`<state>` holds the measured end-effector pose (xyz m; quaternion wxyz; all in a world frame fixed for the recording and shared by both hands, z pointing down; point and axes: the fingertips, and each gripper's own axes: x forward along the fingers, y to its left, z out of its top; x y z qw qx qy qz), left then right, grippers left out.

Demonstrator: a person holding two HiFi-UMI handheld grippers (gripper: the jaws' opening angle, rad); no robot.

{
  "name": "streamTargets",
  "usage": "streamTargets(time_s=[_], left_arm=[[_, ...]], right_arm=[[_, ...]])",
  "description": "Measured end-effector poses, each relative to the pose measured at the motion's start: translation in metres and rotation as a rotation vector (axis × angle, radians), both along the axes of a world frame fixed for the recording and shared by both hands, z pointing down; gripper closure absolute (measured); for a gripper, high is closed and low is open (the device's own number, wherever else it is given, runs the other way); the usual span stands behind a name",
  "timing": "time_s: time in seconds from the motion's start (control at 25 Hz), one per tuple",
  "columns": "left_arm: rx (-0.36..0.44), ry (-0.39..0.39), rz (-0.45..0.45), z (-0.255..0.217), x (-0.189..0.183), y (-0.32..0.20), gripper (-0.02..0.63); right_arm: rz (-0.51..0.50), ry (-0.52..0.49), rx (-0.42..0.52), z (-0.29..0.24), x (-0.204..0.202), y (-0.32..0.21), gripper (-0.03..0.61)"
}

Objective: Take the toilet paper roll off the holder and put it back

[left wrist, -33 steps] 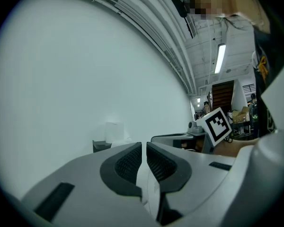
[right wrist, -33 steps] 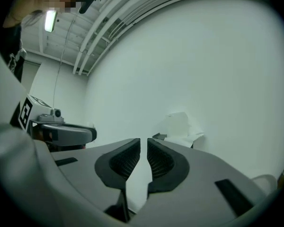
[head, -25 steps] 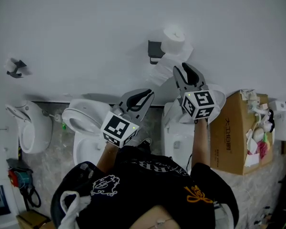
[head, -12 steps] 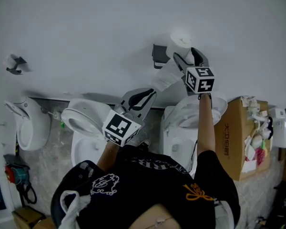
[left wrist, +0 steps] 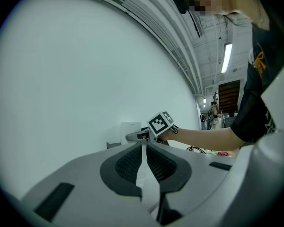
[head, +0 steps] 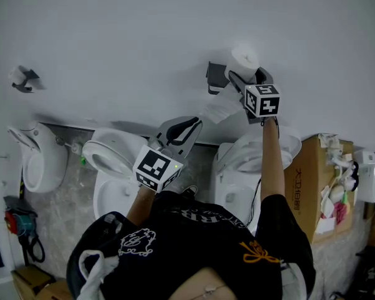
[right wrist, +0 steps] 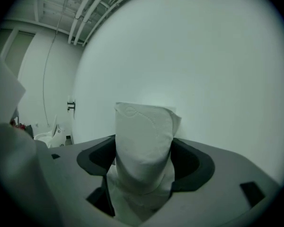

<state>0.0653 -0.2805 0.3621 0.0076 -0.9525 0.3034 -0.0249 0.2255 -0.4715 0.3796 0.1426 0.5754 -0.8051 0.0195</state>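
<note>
Opening wide on the right gripper, with the toilet paper roll sitting right between the jaws. Probably not squeezed yet, though hard to be sure. Push forward a bit more, so the pads meet the fat middle. Close slowly and softly, no squashing. Then slide gently off the dark holder, just ahead and to the left. Mind the loose paper tail hanging below on the left. Leave the left gripper, jaws pressed together, low and out of the way.
</note>
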Motion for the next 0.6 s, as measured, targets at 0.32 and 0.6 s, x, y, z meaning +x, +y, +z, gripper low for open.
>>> streamTargets(time_s=[0.32, 0.6], left_arm=[[-0.010, -0.001, 0.009, 0.004, 0.003, 0.001, 0.571], [-0.022, -0.004, -0.002, 0.007, -0.002, 0.004, 0.571]], right_arm=[[-0.009, 0.034, 0.023, -0.001, -0.002, 0.004, 0.247], [0.014, 0.023, 0.076, -0.012, -0.003, 0.017, 0.263]])
